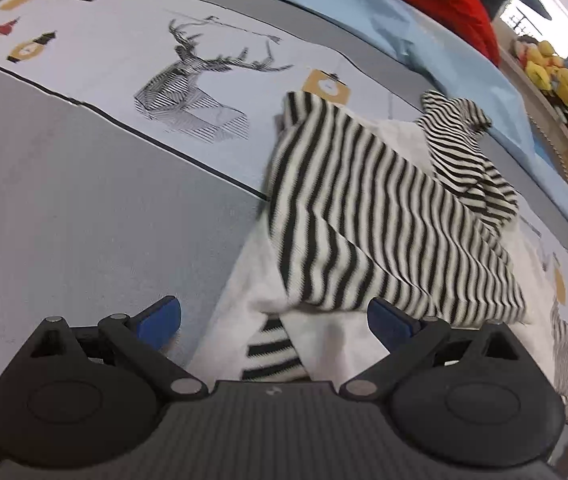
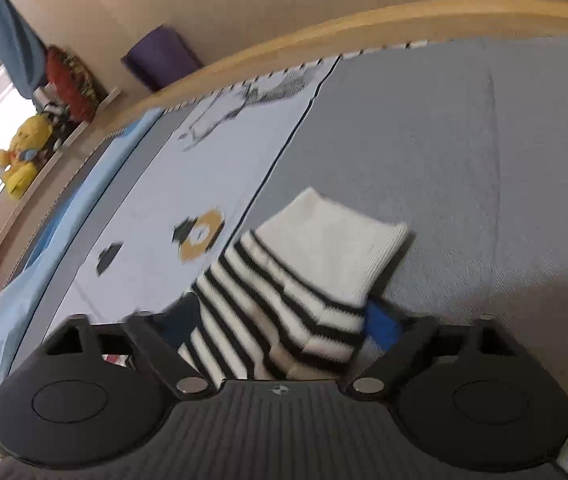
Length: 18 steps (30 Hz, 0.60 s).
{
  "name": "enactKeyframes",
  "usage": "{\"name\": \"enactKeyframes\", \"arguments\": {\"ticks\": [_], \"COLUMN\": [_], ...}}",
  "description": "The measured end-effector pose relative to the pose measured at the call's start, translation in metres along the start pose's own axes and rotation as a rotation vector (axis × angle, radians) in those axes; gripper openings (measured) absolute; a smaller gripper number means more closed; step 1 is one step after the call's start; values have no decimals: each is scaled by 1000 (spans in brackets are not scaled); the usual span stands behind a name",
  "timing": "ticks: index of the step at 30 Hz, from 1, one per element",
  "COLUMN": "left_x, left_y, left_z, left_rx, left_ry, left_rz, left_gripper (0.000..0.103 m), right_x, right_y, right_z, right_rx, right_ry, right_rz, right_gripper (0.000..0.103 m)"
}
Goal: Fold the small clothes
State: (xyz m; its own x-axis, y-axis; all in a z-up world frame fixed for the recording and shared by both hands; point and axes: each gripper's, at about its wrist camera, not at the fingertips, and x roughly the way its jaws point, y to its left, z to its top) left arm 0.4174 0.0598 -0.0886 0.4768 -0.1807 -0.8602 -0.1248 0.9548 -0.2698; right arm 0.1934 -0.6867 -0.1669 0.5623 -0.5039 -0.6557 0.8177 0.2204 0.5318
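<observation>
Right gripper (image 2: 276,330): blue pads drawn in against either side of a black-and-white striped knit sleeve with a plain white ribbed cuff (image 2: 284,296). The cuff end projects ahead of the jaws and appears to rest on the grey woven bedspread (image 2: 464,160). The near pad is largely hidden behind the fabric, so the depth of bite cannot be confirmed; it appears to be a hold on the sleeve's width, not a pinch on one layer.

Left gripper (image 1: 274,318): jaws spread wide, nothing held. Between and just ahead of them lie the white body of the small knit garment (image 1: 324,332) and a short striped band. The finely striped black-and-white fabric panel (image 1: 364,216) lies further ahead and to the right, rumpled, its far end bunched.

Risks:
- The sleeve may slip from the right pads if only a fold of loose knit is caught; a sideways pull would draw it out.
- Carrying the sleeve across could drag the body, since the left gripper pins nothing.
- The bunched far end may be folded in as it stands, leaving an uneven, lumpy fold.
- The left jaws, closing here, could gather the bedspread with the garment.
</observation>
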Motion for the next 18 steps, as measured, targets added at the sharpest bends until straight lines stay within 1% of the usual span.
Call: {"name": "enactKeyframes", "arguments": {"ticks": [1, 2, 3, 4, 7, 9, 10, 11, 12, 14, 17, 18], "left_x": [0, 0, -1, -1, -1, -2, -3, -4, -5, -8, -13, -15], "left_y": [0, 0, 0, 0, 3, 5, 6, 6, 7, 9, 15, 19], "left_z": [1, 1, 1, 2, 4, 8, 9, 10, 11, 13, 16, 18], "left_rx": [5, 10, 17, 20, -3, -23, -30, -35, -39, -47, -86, -102], "left_ry": [-4, -10, -15, -18, -16, -20, -26, -36, -49, -69, -88, -93], "left_rz": [11, 21, 32, 41, 43, 47, 62, 83, 110, 139, 146, 148], "left_gripper": [101, 101, 101, 101, 101, 101, 101, 101, 101, 101, 101, 101], "right_x": [5, 11, 9, 8, -5, -16, -24, -33, -45, -70, -113, -129], "right_y": [2, 1, 0, 3, 21, 41, 55, 69, 90, 135, 208, 235], "right_z": [2, 4, 5, 6, 9, 12, 13, 12, 10, -2, -41, -62], "right_rx": [-5, 6, 16, -3, -98, -164, -209, -253, -308, -418, -571, -625], "right_ry": [23, 58, 62, 46, -21, -65, -92, -124, -162, -219, -278, -293], "right_rz": [-14, 1, 13, 6, 10, 9, 16, 37, 73, 156, 295, 356], "right_gripper": [20, 17, 17, 16, 16, 16, 16, 16, 16, 16, 16, 16]}}
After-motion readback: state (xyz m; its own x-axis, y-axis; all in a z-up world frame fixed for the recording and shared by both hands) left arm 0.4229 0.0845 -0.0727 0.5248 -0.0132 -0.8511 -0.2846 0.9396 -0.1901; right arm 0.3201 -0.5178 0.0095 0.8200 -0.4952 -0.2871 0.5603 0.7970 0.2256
